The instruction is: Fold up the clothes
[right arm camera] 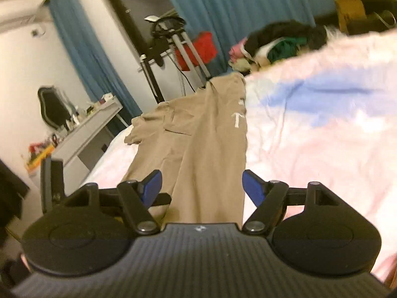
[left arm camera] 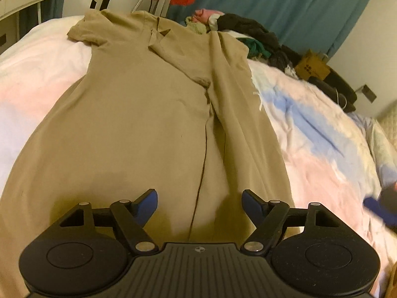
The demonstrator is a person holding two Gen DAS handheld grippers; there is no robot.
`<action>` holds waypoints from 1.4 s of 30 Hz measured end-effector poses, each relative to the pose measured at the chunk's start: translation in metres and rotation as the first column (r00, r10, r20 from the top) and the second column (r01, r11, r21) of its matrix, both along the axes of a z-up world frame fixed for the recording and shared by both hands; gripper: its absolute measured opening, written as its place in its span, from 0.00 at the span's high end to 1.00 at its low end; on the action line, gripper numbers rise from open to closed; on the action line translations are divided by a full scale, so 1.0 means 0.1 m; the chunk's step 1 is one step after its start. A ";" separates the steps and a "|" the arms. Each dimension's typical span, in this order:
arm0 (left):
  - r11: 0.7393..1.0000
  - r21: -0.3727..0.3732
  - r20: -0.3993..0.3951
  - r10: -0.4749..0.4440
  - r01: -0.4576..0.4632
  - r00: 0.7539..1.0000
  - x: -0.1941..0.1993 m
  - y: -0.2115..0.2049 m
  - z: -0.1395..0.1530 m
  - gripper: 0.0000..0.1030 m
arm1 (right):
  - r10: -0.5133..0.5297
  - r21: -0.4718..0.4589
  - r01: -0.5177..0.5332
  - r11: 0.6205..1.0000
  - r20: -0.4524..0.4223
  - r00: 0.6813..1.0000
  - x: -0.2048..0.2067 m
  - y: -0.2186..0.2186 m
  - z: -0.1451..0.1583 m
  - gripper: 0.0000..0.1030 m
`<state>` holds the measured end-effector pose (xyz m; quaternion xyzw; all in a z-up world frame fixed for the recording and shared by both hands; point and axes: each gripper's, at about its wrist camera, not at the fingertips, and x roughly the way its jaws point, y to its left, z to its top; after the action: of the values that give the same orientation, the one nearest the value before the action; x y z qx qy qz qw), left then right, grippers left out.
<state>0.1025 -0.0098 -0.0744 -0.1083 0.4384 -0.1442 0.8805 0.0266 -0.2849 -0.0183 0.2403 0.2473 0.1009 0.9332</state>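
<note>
Lying on quilt [left arm camera: 310, 134], tan shirt [left arm camera: 139, 114], clothes heap [left arm camera: 250, 32] behind

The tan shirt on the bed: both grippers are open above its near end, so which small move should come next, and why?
Probably lower the left gripper and close it on the shirt's near hem. Its fingers are open and hold nothing, the right side is already folded inward, and the left sleeve remains spread out.

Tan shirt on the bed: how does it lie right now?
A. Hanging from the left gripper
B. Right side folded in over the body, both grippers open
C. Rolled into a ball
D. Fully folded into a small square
B: the tan shirt lies long on the bed, its right side lapped inward; left gripper and right gripper are open.
</note>
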 end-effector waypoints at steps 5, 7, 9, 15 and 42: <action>1.000 -0.023 -0.059 0.012 -0.013 0.998 -0.24 0.15 -0.08 0.45 | 0.007 -0.013 -0.006 1.000 0.018 1.000 0.07 -0.02 -0.02 0.28; 0.999 -0.049 -0.079 0.003 -0.006 0.997 -0.31 0.19 -0.08 0.54 | 0.010 0.000 -0.010 1.000 0.005 1.000 0.08 -0.06 -0.06 0.28; 0.998 -0.066 -0.098 -0.011 0.004 0.995 -0.37 0.20 -0.07 0.65 | 0.014 0.026 -0.014 1.000 -0.010 1.000 0.08 -0.09 -0.11 0.28; 0.996 0.069 -0.092 -0.053 0.060 0.994 -0.55 -0.01 -0.06 0.84 | 0.006 0.058 -0.005 0.998 -0.017 1.000 0.06 -0.17 -0.16 0.28; 0.991 0.128 0.105 0.021 -0.035 0.994 -1.22 -0.01 0.84 0.21 | -0.026 -0.129 0.035 0.991 0.073 0.997 -0.33 0.10 0.44 0.28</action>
<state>-0.0191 -0.0107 0.0096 -0.0497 0.3992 -0.1084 0.9091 -0.0060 -0.2753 0.0260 0.1791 0.2163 0.0786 0.9565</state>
